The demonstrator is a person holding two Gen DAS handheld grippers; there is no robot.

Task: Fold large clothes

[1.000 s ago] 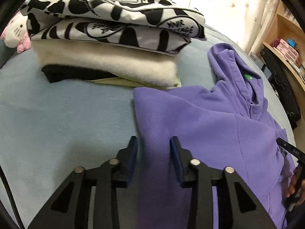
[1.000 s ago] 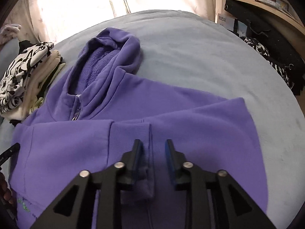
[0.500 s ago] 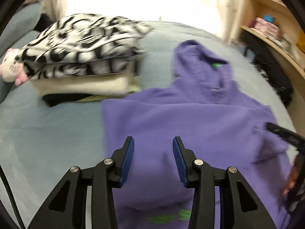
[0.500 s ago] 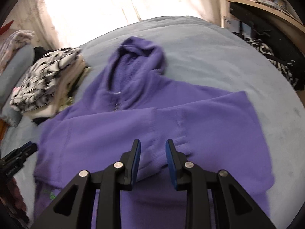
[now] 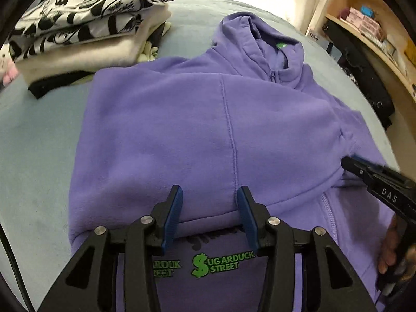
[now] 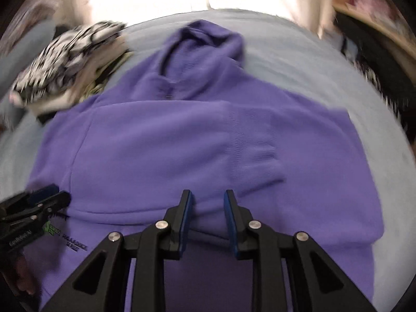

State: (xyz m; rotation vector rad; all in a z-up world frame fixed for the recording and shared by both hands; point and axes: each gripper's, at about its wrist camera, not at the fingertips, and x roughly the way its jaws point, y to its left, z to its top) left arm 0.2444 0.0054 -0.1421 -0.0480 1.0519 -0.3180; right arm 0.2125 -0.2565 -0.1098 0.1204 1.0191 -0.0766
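A purple zip hoodie (image 5: 195, 130) lies flat on the bed with its hood (image 5: 260, 33) at the far end and both sleeves folded across the chest. Green "SUGARDUCK STREET" print (image 5: 221, 262) shows near the hem. My left gripper (image 5: 209, 195) hovers over the folded left sleeve's lower edge; its jaws are opening and the pads press on nothing. My right gripper (image 6: 206, 195) hangs above the hoodie (image 6: 169, 143) near the right sleeve's cuff (image 6: 260, 161), jaws apart by a narrow gap and empty. Each gripper shows at the edge of the other's view.
A stack of folded clothes (image 5: 85, 26), black-and-white print on top, sits at the hoodie's far left. Pale blue bedding (image 5: 33, 143) surrounds the hoodie. A wooden shelf (image 5: 364, 26) and a black bag (image 5: 364, 83) stand off the bed's right side.
Both grippers have drawn back toward the hem, so more of the hoodie shows. The left one went from the hoodie's left edge to over its front, and its jaws widened a little.
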